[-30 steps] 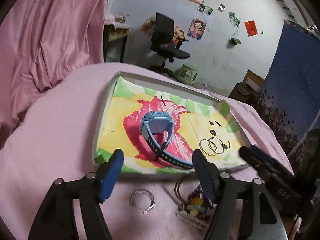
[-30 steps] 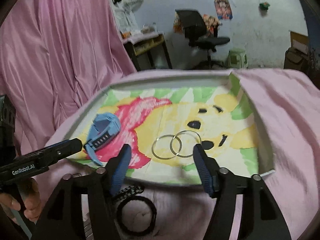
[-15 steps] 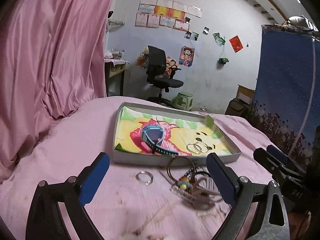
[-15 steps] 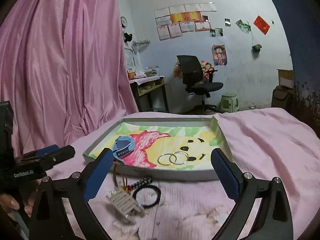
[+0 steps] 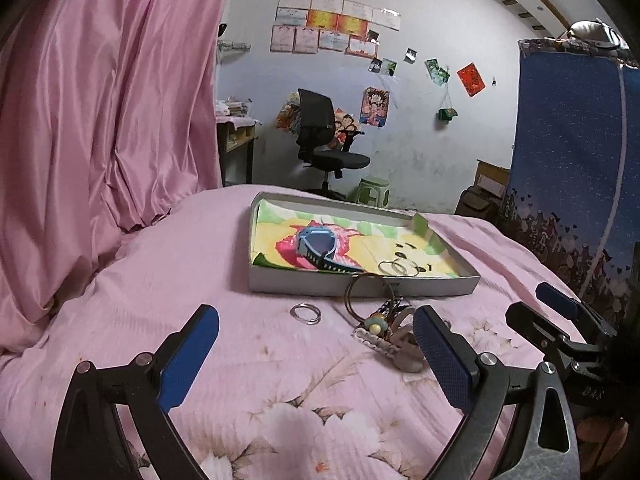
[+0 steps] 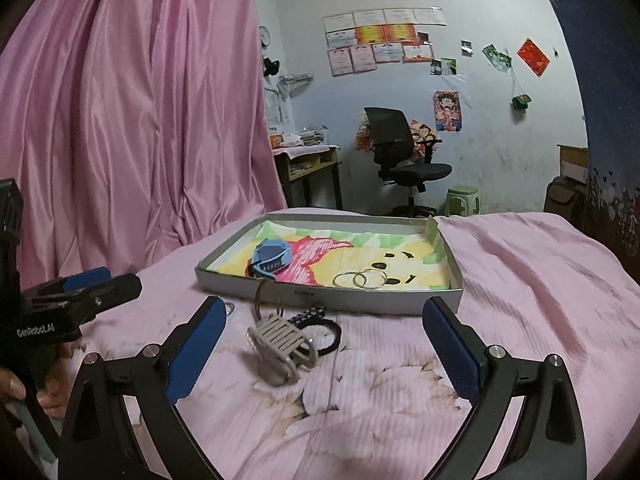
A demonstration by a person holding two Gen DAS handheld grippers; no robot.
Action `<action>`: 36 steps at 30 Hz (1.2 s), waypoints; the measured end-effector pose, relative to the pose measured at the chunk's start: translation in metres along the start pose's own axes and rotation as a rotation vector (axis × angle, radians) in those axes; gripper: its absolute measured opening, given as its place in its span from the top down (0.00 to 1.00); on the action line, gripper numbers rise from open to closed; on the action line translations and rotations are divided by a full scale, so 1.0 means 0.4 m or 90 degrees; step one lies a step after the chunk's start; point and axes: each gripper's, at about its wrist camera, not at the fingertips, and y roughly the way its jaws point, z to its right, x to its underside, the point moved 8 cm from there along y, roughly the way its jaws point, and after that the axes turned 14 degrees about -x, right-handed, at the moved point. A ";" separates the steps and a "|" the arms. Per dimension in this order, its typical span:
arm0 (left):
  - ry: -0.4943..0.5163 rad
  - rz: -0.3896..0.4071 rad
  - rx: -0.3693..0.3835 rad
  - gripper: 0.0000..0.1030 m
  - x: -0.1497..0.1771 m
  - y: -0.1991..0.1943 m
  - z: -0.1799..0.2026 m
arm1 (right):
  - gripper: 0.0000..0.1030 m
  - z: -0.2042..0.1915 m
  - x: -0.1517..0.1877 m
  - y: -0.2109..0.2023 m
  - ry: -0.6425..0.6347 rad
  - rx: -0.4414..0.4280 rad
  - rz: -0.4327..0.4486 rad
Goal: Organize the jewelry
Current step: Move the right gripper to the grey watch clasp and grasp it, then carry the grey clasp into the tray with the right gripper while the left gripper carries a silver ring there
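A shallow grey tray (image 5: 360,289) (image 6: 400,305) with a cartoon bear lining sits on the pink bedspread. In it lie a blue watch (image 5: 316,246) (image 6: 270,258) and two linked gold bangles (image 5: 398,267) (image 6: 360,279). In front of the tray lie a small silver ring (image 5: 306,314), a large thin hoop (image 5: 362,294) (image 6: 267,298), a beige hair claw (image 6: 282,346) (image 5: 394,344), a black hair tie (image 6: 324,334) and a beaded piece (image 5: 376,322). My left gripper (image 5: 316,356) and right gripper (image 6: 324,354) are both open, empty, and held back from these items.
A pink curtain (image 5: 104,112) hangs on the left. A black office chair (image 5: 326,148) and green stool (image 5: 374,196) stand beyond the bed. A blue starry cloth (image 5: 572,152) hangs on the right.
Both grippers have pulled back and away from the tray and opened wider. The watch and bangles stay in the tray.
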 end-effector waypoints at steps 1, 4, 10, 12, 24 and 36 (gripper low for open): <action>-0.001 -0.008 0.002 0.05 0.002 0.006 0.000 | 0.06 -0.004 0.003 0.001 -0.002 -0.001 -0.002; 0.000 -0.058 0.009 0.05 0.018 0.042 -0.004 | 0.06 -0.005 0.015 0.007 -0.008 -0.005 -0.018; -0.009 -0.147 0.006 0.05 0.048 0.125 -0.019 | 0.06 0.013 0.043 0.048 0.015 -0.017 -0.077; -0.001 -0.159 0.008 0.07 0.051 0.143 -0.013 | 0.06 0.016 0.056 0.067 0.023 -0.023 -0.098; 0.040 -0.252 0.049 0.33 0.070 0.272 0.024 | 0.34 0.008 0.124 0.197 0.033 -0.066 -0.233; 0.103 -0.277 0.058 0.70 0.080 0.348 0.079 | 0.59 -0.001 0.134 0.263 0.045 -0.115 -0.273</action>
